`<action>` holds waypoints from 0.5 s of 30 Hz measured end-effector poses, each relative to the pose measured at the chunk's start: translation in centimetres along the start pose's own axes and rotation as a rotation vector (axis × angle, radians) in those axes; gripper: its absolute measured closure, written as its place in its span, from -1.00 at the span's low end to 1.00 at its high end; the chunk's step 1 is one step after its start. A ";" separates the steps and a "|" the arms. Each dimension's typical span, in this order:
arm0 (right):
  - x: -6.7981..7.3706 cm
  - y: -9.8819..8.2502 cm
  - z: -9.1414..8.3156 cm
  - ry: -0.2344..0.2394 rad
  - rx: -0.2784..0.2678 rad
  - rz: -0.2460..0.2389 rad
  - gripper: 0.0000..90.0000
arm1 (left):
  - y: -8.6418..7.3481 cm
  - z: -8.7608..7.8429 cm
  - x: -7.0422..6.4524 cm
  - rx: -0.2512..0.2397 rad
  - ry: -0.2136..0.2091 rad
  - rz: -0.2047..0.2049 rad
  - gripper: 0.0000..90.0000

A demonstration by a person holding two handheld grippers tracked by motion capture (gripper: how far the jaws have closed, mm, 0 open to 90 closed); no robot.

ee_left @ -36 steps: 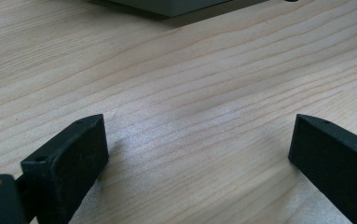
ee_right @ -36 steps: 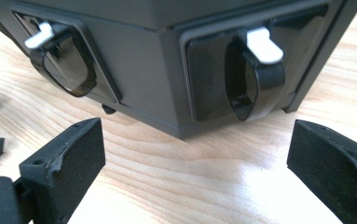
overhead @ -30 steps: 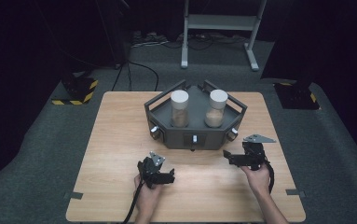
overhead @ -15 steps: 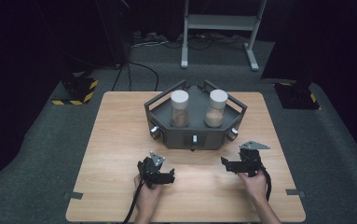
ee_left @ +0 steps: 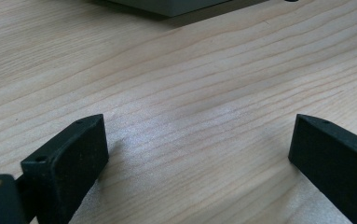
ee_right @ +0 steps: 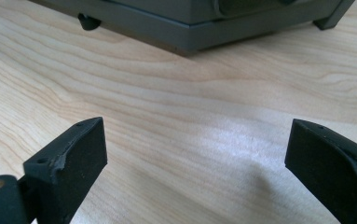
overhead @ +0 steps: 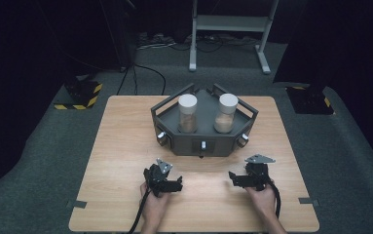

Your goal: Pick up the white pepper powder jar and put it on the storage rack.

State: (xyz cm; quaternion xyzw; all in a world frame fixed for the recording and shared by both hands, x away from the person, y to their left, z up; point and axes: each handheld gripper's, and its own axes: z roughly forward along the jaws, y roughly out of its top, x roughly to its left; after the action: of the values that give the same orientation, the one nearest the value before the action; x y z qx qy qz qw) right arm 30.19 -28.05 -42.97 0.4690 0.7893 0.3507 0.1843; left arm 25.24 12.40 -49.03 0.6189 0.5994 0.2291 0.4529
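Both jaws gape empty: left gripper (overhead: 173, 184) and right gripper (overhead: 237, 179) sit low in frame, grey angular tray (overhead: 201, 146) holding two white-capped jars directly above, between them.

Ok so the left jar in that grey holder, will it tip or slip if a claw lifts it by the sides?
The left jar is tall and narrow, so it would probably tip easily once out of the grey holder. Its clear wall looks smooth and may slip between flat pads. It looks roughly half full of tan material, so likely light to moderate in weight.
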 end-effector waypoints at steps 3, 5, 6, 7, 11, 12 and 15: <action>0.4 -0.4 0.2 -0.012 0.006 0.005 -0.88 | 0.0 0.0 0.0 0.000 0.000 0.000 -0.90; 0.6 -0.6 0.5 -0.021 0.017 0.000 -0.88 | 0.0 0.0 0.0 0.000 -0.001 0.000 -0.90; 0.8 -0.7 0.7 -0.026 0.022 -0.004 -0.88 | 0.0 0.0 0.0 0.001 -0.001 0.000 -0.90; 1.0 -0.9 0.9 -0.033 0.024 -0.012 -0.89 | 0.0 0.0 0.0 0.000 -0.001 -0.002 -0.90; 1.6 -1.2 1.0 -0.052 0.015 -0.027 -0.91 | 0.0 0.0 0.0 -0.001 -0.001 -0.002 -0.90; 1.6 -1.4 1.0 -0.053 0.007 -0.025 -0.90 | 0.0 0.0 0.0 0.000 -0.001 -0.001 -0.90; 1.6 -1.5 0.9 -0.052 0.006 -0.028 -0.90 | 0.0 0.0 0.0 0.000 -0.001 -0.001 -0.90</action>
State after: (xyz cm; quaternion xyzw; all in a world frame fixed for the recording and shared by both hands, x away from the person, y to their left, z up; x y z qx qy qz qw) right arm 29.03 -26.80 -44.61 0.4673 0.7920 0.3332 0.2082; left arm 25.25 12.40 -49.04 0.6189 0.5994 0.2285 0.4533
